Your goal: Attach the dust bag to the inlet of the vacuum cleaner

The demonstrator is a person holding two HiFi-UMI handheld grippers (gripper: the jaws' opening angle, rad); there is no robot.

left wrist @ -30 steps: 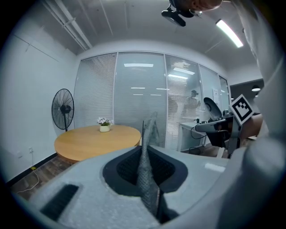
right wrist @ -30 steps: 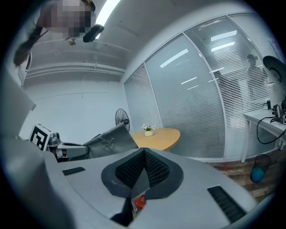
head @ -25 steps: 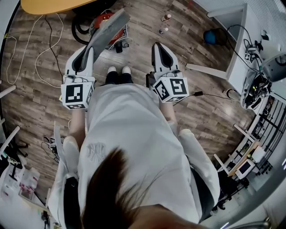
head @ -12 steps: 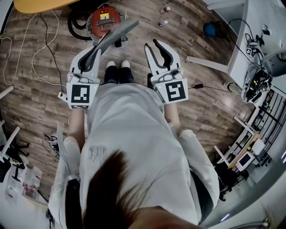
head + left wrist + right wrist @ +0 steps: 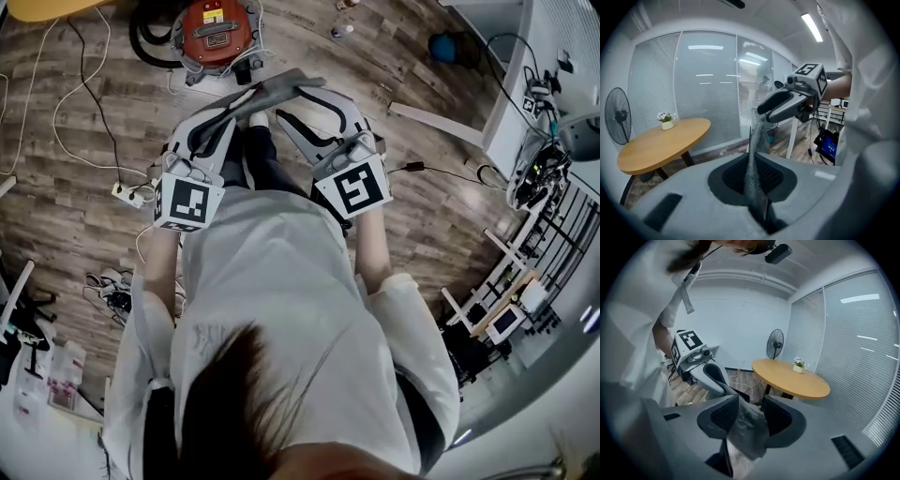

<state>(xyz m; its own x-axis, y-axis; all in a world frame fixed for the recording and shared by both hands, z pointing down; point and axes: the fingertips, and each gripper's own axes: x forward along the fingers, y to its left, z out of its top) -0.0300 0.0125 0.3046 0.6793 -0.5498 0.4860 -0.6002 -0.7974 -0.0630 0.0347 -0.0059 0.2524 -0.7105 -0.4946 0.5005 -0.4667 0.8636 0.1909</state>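
Dust bag [image 5: 279, 89], a limp grey fabric piece, is in the air in front of the person, stretched between the two tools and well apart from the vacuum cleaner [image 5: 217, 28]. That red machine stands on the wooden floor [image 5: 84, 141] ahead of the person's feet, its black hose [image 5: 150, 47] coiled beside it. The left gripper [image 5: 239, 105] has its jaws nearly together, pinching one end of the bag. The right gripper [image 5: 292, 105] has just been opening its jaws, which now stand wide; the bag's other end hangs loose between them, and the pads do not seem to press on it. Nothing is attached yet. By my reading this is only the carrying stage: bringing the bag to the machine, finding the inlet, which I cannot make out, and fitting the bag on all remain.
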